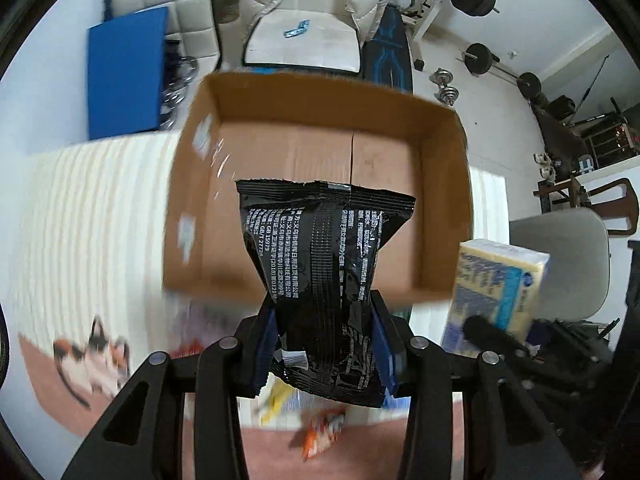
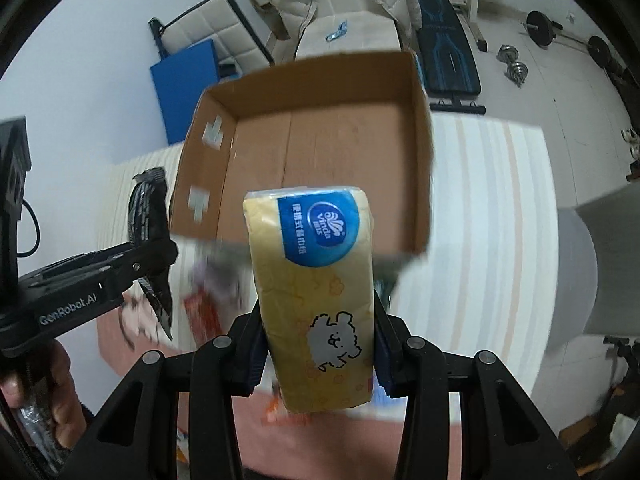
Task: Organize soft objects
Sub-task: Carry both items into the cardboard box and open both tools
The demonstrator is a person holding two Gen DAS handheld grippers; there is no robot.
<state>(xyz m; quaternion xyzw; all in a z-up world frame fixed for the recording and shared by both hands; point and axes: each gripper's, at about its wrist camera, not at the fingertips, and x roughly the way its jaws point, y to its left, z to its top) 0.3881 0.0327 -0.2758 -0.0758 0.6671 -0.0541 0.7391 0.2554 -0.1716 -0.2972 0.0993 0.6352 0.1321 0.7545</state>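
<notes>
My left gripper point(image 1: 324, 320) is shut on a black foil packet point(image 1: 324, 264) with white print, held up in front of an open brown cardboard box point(image 1: 444, 148). My right gripper point(image 2: 318, 332) is shut on a yellow tissue pack point(image 2: 316, 280) with a blue label, held just in front of the same box point(image 2: 420, 120). The box inside looks empty. In the right wrist view the left gripper point(image 2: 150, 258) and its black packet point(image 2: 146, 220) are to the left of the box. In the left wrist view the tissue pack point(image 1: 496, 280) shows at the right.
The box stands on a cream striped cloth point(image 1: 100, 220) with a cat picture point(image 1: 94, 356). Blurred small packets point(image 1: 324, 428) lie below the grippers. A grey chair point(image 1: 568, 256), a blue mat point(image 1: 128, 72), a white padded seat point(image 1: 300, 40) and weights point(image 1: 480, 56) stand beyond.
</notes>
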